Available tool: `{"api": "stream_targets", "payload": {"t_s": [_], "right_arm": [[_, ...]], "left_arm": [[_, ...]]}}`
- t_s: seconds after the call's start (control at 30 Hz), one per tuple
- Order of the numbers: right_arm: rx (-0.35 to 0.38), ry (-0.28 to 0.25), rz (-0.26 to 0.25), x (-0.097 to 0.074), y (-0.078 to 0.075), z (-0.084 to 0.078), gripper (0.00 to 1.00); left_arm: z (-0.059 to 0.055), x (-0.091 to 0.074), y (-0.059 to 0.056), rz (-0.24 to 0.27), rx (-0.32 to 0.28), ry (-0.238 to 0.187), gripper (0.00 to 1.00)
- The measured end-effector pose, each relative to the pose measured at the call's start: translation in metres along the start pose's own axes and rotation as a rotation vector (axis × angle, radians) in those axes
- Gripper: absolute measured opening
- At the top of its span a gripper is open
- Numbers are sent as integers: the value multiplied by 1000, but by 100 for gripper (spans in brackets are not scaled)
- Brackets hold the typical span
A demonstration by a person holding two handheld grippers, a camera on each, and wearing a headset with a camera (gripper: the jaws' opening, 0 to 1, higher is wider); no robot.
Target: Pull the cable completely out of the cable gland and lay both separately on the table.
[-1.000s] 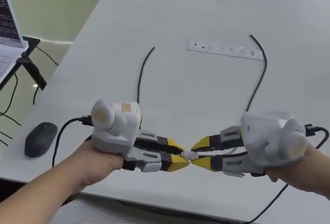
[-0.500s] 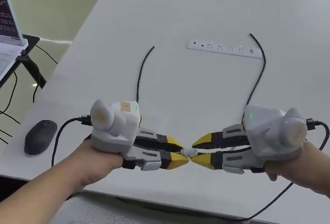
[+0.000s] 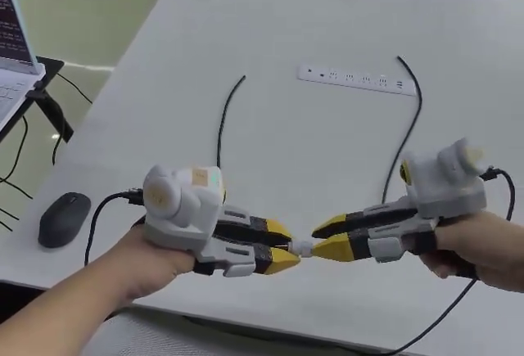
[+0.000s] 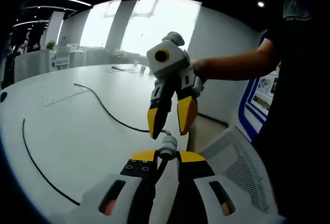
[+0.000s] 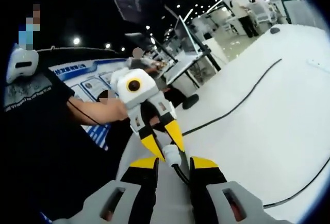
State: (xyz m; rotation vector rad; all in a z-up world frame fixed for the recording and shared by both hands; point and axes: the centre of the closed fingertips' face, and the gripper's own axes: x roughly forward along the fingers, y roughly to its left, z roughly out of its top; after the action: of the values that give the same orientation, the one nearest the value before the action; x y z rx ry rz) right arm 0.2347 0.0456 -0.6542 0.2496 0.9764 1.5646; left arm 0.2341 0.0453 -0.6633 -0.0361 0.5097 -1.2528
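Head view looks down on the big white table [image 3: 327, 29], and I hold both tools above its near edge. My left gripper [image 3: 288, 250] has its jaws pressed together on the little white cable gland [image 3: 301, 248]. My right gripper [image 3: 316, 240] points in from 3 o'clock. Its jaws sit a small way apart and pinch nothing that I can see. In the right gripper view the thin black cable [image 5: 179, 172] runs from the gland at 12 o'clock down between my right jaws. So the cable is not out of the gland yet. I think the job is only at the start: I must grab the cable, pull it all the way out, then put both down apart on the table
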Motion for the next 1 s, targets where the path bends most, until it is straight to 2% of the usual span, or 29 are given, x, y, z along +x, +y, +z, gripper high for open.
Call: {"api": "stream_targets", "payload": {"t_s": [0.03, 0.1, 0.13, 0.2, 0.33, 0.4, 0.47, 0.6, 0.8, 0.93, 1.0], "right_arm": [[-12, -2, -3, 1, -4, 1, 19], [48, 11, 48, 3, 3, -2, 18], [56, 9, 56, 3, 3, -2, 17], [58, 8, 50, 4, -1, -2, 17], [92, 26, 90, 4, 3, -6, 14], [85, 30, 86, 4, 3, -7, 14], [124, -1, 109, 3, 4, -3, 14], [142, -21, 126, 1, 3, -1, 12], [152, -14, 148, 2, 3, -4, 13], [157, -2, 153, 2, 3, -6, 9], [121, 6, 147, 3, 4, -6, 9]], "left_arm": [[0, 0, 0, 0, 9, 3, 15], [-1, 0, 0, -1, 13, 9, 15], [-1, 0, 0, -1, 14, 9, 15], [0, 0, 0, 0, 22, 10, 15], [0, 1, 0, -1, 29, 16, 15], [1, 1, 0, -2, 31, 16, 15], [2, 1, 0, -2, 31, 15, 15], [2, 2, 0, -4, 35, 21, 15], [2, 5, 0, -7, 36, 27, 15], [2, 6, 0, -6, 39, 32, 15], [1, 6, 0, -5, 34, 36, 15]]}}
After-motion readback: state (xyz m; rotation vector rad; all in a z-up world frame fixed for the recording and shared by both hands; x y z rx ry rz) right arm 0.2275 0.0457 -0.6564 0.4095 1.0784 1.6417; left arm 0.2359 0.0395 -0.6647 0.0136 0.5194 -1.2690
